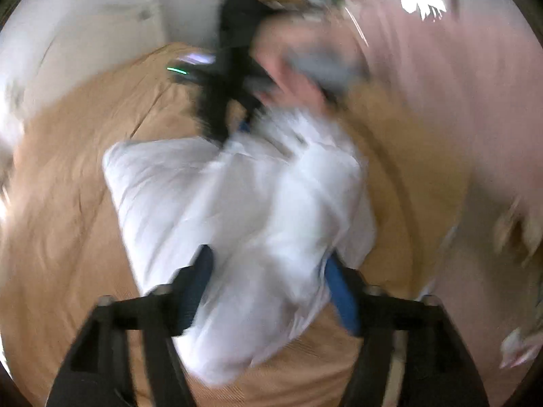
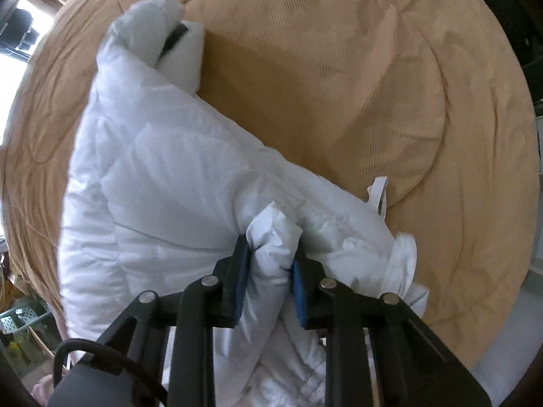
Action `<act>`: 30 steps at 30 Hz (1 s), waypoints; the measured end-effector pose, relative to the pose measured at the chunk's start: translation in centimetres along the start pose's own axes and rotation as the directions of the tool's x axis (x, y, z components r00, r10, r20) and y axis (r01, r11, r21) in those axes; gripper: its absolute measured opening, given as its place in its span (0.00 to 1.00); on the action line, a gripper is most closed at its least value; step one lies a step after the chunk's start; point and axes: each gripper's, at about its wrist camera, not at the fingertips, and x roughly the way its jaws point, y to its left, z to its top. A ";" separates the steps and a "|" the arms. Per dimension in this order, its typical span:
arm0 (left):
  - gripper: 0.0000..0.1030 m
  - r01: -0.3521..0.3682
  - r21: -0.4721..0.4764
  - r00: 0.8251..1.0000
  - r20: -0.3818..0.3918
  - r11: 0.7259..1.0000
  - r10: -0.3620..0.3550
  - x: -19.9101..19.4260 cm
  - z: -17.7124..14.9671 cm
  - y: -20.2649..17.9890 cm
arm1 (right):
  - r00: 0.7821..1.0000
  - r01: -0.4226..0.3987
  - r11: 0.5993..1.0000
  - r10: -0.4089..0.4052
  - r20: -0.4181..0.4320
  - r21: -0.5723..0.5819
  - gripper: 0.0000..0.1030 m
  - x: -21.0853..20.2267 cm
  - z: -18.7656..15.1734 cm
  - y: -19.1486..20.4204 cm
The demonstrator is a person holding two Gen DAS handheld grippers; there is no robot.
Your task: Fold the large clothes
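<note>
Right claw (image 2: 271, 273): gripped a bunched fold of the garment (image 2: 163, 186) between both pads (image 2: 241, 271). Pointed steeply down at the bed (image 2: 339, 78). Fabric bulged up past the pad tips and hung down beneath the claw body.

Left claw (image 1: 271, 288): stood released, pads (image 1: 201, 285) spread wide. Showed white fabric in the gap and beyond both pads. Picture heavily blurred here; no pinch on the fabric seen.

Garment, right wrist view: white, quilted, puffy. Lay partly lifted over the left half of the bed, rising to the clamped fold. Upper end rolled over on itself, with a short dark strip (image 2: 174, 39) tucked in the roll; nature of the strip not determinable. Carried a white loop (image 2: 377, 190) at the edge, right of the grip point. Crumpled white edge beside the right finger.

Garment, left wrist view (image 1: 237, 203): lay as a thick white bundle across the middle of the bed (image 1: 68, 220). Far end met the right claw (image 1: 244, 125), seen from outside, with a hand (image 1: 288, 74) on its black body (image 1: 220, 68) and a green light (image 1: 176, 69) on it.

Bed: covered by a tan ribbed spread with stitched seams and shallow creases.

Surroundings: pink clothing (image 1: 441, 101) of the person at the right of the left wrist view, blurred. Pale basket (image 2: 20, 317) at the lower left of the right wrist view, beside the bed. Black cable (image 2: 81, 349) looped by the claw body.
</note>
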 end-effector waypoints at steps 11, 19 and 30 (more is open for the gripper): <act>0.57 -0.030 -0.349 0.988 -0.153 0.936 -0.025 9.5 5.5 12.1 | 1.000 0.028 0.999 -0.028 -0.001 0.038 0.22 1.9 -2.2 -1.4; 0.64 -0.049 -0.319 0.988 -0.157 0.947 -0.002 11.3 4.1 10.3 | 0.979 0.071 0.994 -0.086 0.188 0.083 0.31 -4.5 -5.9 1.1; 0.68 -0.005 -0.293 0.985 -0.167 0.956 -0.046 13.2 4.4 9.4 | 0.904 0.016 0.998 -0.037 0.426 0.052 0.31 -6.1 -25.3 7.2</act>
